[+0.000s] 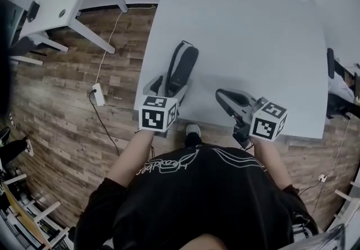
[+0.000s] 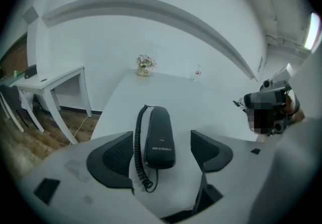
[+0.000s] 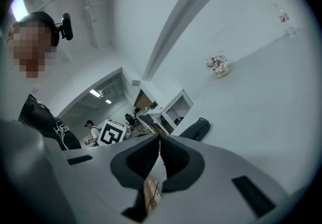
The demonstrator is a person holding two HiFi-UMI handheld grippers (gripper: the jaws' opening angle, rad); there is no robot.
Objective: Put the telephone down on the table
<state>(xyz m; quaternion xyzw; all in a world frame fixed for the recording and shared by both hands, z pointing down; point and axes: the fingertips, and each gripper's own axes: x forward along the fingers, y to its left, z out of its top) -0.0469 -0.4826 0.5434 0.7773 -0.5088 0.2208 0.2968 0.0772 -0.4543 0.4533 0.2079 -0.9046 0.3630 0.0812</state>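
Your left gripper (image 2: 162, 153): jaws wide, telephone handset (image 2: 159, 136) flat on the table (image 2: 166, 92) between them, lower centre. Right gripper (image 3: 160, 156): jaws together, empty.

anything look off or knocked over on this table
Nothing stands out. The telephone lies flat on the white table, its coiled cord alongside, between the open jaws of the left gripper, which do not touch it. The flowers and the glass stand upright at the far edge.
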